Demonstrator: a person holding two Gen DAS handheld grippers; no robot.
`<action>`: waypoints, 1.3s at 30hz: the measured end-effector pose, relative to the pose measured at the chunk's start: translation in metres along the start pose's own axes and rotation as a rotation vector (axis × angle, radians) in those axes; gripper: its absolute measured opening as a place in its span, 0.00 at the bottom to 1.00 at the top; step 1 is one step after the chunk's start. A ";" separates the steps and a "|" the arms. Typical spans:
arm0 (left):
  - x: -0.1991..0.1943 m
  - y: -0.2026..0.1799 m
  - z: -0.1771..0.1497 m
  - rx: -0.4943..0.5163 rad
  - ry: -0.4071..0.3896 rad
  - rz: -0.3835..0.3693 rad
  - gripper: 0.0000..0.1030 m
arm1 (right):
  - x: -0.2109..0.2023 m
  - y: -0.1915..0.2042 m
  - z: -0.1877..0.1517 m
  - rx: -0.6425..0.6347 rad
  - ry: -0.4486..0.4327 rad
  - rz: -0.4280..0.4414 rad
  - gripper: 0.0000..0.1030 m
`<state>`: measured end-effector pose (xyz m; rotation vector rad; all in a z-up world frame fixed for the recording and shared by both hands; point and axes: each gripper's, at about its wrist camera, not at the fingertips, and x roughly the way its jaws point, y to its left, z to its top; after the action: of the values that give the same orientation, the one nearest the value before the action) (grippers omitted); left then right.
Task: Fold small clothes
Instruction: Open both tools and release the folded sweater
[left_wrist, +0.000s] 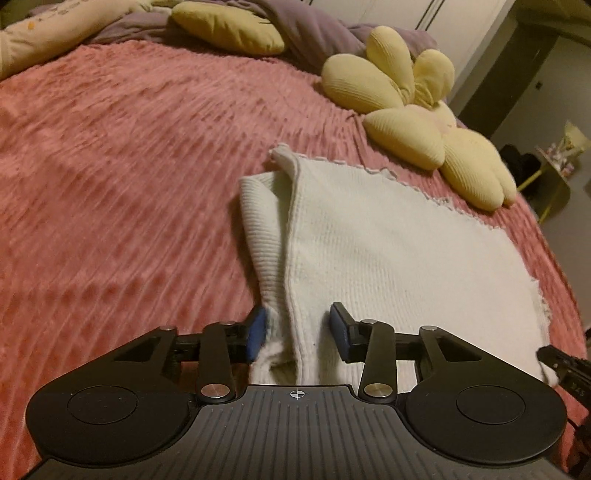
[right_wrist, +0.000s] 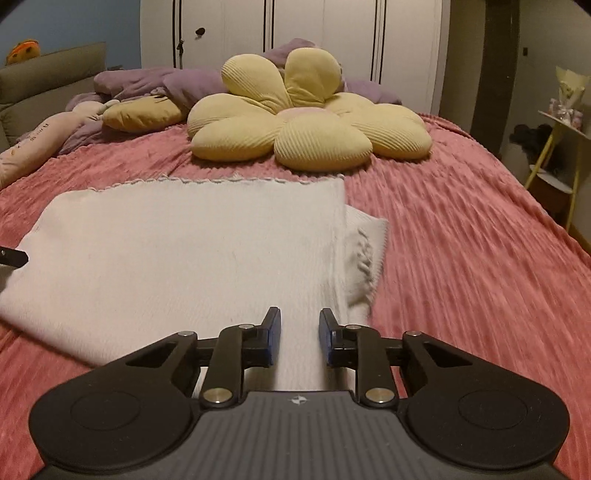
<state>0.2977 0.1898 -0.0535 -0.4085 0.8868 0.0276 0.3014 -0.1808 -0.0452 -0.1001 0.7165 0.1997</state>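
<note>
Both grippers, left and right, gape over the garment at lower centre. Mid-fold, likely. Next, pinch its near edge.

Matt white knit garment on a ribbed plush pink bedspread; corduroy-ribbed yellow flower cushion.

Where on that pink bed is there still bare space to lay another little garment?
The pink bedspread lies bare in a wide patch left of the white garment, up to the purple blanket. Another bare strip runs right of the garment, toward the bed's edge. It is crowded at the head, where the yellow flower cushion nearly meets the garment's far hem.
</note>
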 end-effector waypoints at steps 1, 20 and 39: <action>0.001 -0.002 0.001 0.010 0.003 0.010 0.36 | -0.001 -0.001 0.000 0.001 0.012 -0.009 0.16; -0.007 -0.003 0.000 0.047 0.022 0.108 0.62 | -0.014 -0.007 -0.012 0.014 0.025 -0.025 0.16; 0.025 -0.069 0.014 0.113 -0.218 0.087 0.84 | 0.042 0.044 0.040 0.052 -0.068 0.032 0.18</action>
<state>0.3374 0.1272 -0.0418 -0.2552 0.6873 0.0998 0.3486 -0.1248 -0.0435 -0.0326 0.6557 0.2137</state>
